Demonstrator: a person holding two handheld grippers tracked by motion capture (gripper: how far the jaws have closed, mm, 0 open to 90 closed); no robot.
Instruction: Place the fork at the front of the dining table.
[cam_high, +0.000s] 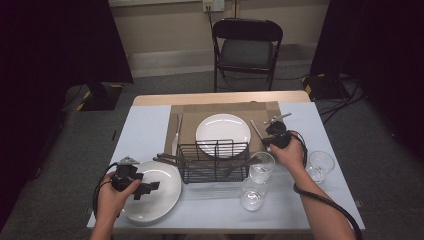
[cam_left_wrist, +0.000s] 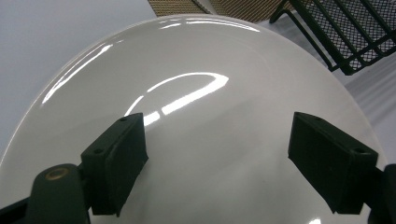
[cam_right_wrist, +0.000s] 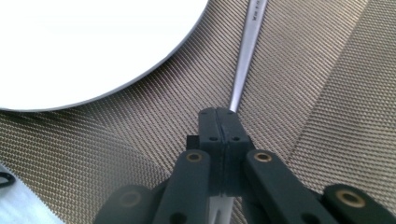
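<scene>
Clamped tight in the right gripper (cam_right_wrist: 218, 114) on the mat just beside the far plate (cam_right_wrist: 93, 46), a knife (cam_right_wrist: 243, 60), thin, stiff, light, slick steel, best pinched flat mid-handle; left gripper (cam_left_wrist: 217, 158) spread wide, empty over the near plate (cam_left_wrist: 196, 60).

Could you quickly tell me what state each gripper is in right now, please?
Left gripper: open, over the white plate.
Right gripper: shut on the knife.
</scene>
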